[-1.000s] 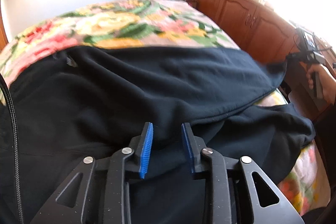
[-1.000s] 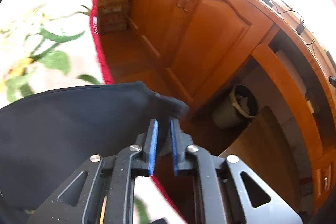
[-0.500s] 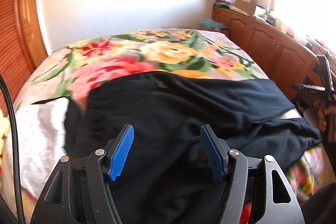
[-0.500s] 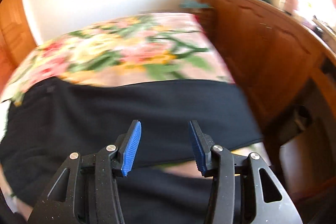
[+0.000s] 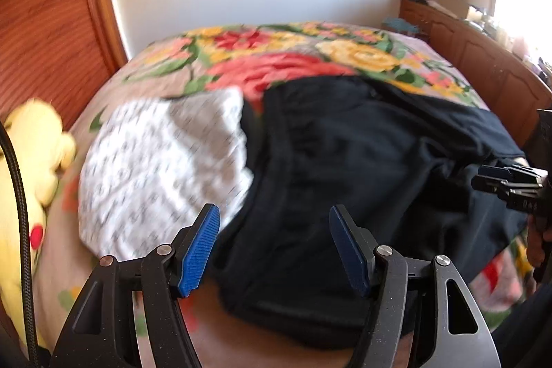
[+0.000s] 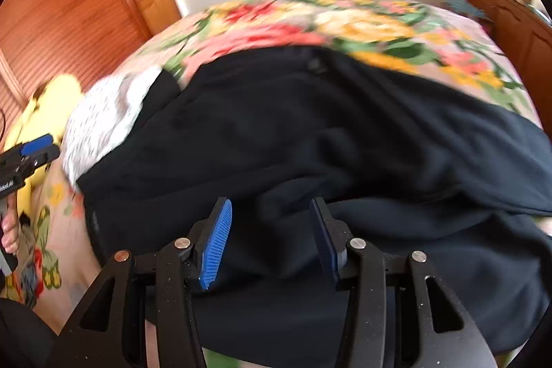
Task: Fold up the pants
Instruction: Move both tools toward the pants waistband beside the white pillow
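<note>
Lying on the floral bedspread, black pants; both tongs gaping, empty.

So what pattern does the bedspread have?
The bedspread has a floral print: red, yellow and pink flowers with green leaves. Left wrist view shows it best.

Dark navy pants, soft and rumpled, spread flat across the near half of the flowered bedspread. One leg doubled over the other along the length, waistband end just beside the white patterned pillow, slightly overlapping it.
</note>
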`<state>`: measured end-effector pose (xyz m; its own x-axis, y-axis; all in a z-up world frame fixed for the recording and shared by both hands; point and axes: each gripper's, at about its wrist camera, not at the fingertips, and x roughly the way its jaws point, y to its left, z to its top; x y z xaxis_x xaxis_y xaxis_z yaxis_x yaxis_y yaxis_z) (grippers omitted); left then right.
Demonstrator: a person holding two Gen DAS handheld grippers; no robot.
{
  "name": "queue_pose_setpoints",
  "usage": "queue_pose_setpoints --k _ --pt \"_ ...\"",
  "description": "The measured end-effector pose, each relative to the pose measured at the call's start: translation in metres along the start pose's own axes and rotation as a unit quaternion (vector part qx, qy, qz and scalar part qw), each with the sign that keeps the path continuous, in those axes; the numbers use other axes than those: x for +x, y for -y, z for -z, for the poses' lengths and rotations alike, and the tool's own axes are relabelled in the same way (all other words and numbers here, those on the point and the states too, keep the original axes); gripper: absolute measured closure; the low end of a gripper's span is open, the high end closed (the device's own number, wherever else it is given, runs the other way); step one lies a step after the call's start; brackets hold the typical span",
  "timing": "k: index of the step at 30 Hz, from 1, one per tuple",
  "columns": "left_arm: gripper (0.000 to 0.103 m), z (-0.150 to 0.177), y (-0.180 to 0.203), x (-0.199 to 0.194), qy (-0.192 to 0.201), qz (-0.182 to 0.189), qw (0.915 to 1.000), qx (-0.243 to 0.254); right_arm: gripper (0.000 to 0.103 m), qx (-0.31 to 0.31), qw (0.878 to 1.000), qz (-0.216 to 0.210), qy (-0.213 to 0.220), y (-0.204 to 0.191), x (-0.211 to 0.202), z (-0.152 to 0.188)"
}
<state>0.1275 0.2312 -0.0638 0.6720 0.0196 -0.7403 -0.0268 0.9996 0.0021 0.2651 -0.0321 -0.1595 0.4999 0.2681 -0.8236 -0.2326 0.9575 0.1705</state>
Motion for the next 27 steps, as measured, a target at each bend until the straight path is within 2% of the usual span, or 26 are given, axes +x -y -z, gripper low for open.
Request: queue_pose_setpoints --k 10,17,19,20,21,24,27 --pt "0.035 0.037 -0.023 0.049 -0.048 -0.009 0.998 -0.04 0.055 -0.078 0.993 -0.08 -0.045 -0.112 0.06 0.03" --pt "0.035 0.044 -0.037 0.084 -0.069 0.009 0.9947 -0.076 0.055 -0.117 0.983 -0.125 -0.069 -0.168 0.087 0.04" --pt "0.035 0.044 -0.036 0.094 -0.075 0.009 0.9945 -0.073 0.051 -0.118 0.981 -0.134 -0.074 -0.172 0.09 0.043" --pt "0.037 0.044 -0.034 0.099 -0.079 0.004 0.9945 -0.069 0.049 -0.119 0.98 -0.138 -0.075 -0.173 0.091 0.047" --pt "0.05 0.045 -0.033 0.104 -0.082 0.003 0.9944 -0.066 0.048 -0.12 0.98 -0.139 -0.077 -0.175 0.092 0.049" --pt "0.068 0.044 -0.029 0.114 -0.093 -0.001 0.9939 -0.059 0.046 -0.131 0.978 -0.139 -0.083 -0.175 0.093 0.058" --pt "0.075 0.041 -0.025 0.12 -0.1 -0.001 0.9935 -0.053 0.045 -0.136 0.977 -0.14 -0.085 -0.174 0.09 0.066"
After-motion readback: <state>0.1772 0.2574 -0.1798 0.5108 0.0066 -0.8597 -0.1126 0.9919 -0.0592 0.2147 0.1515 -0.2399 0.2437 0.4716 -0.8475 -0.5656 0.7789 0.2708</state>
